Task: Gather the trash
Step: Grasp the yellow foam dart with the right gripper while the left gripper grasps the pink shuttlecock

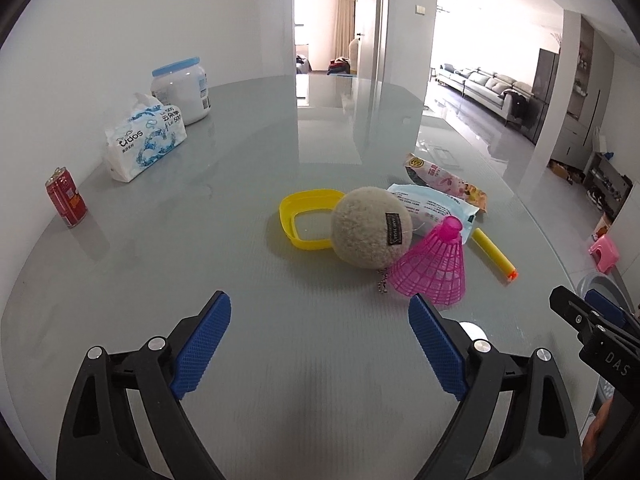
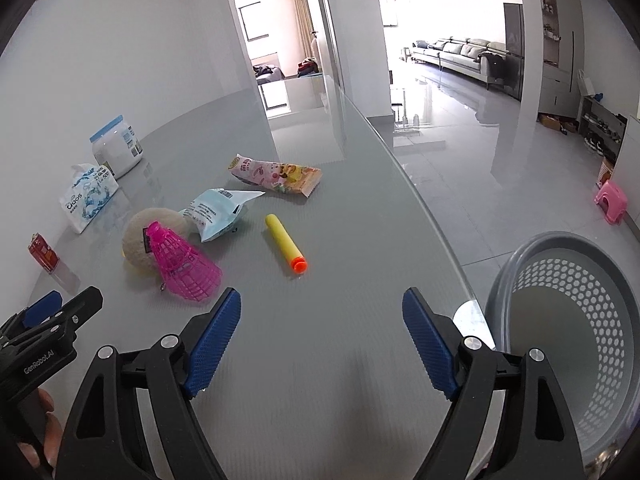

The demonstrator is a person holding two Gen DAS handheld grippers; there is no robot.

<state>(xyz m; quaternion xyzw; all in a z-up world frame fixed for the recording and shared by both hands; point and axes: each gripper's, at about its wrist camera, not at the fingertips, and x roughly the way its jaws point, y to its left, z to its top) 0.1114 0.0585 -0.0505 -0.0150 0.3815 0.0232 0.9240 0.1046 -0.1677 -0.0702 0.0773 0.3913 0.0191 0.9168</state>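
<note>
Grey glass table (image 2: pixel 340 240), white walls (image 1: pixel 120 20), glossy tiled floor (image 2: pixel 460 152)

Grey glass table (image 1: pixel 248 360), glossy, curved edge at right. Near the wall: red can (image 1: pixel 66 198) upright, tissue pack (image 1: pixel 146 138), white jar (image 1: pixel 182 88) with blue lid just behind the pack. Mid-table, clustered: yellow ring (image 1: pixel 298 210), fuzzy ball (image 1: pixel 372 228) resting over its right side, pink shuttlecock (image 1: pixel 434 270) leaning against the ball, pale blue wrapper (image 2: pixel 218 212) behind, pink snack bag (image 2: pixel 278 174) farther back. Yellow foam dart (image 2: pixel 286 244), orange tip, lying apart to the right.
</note>
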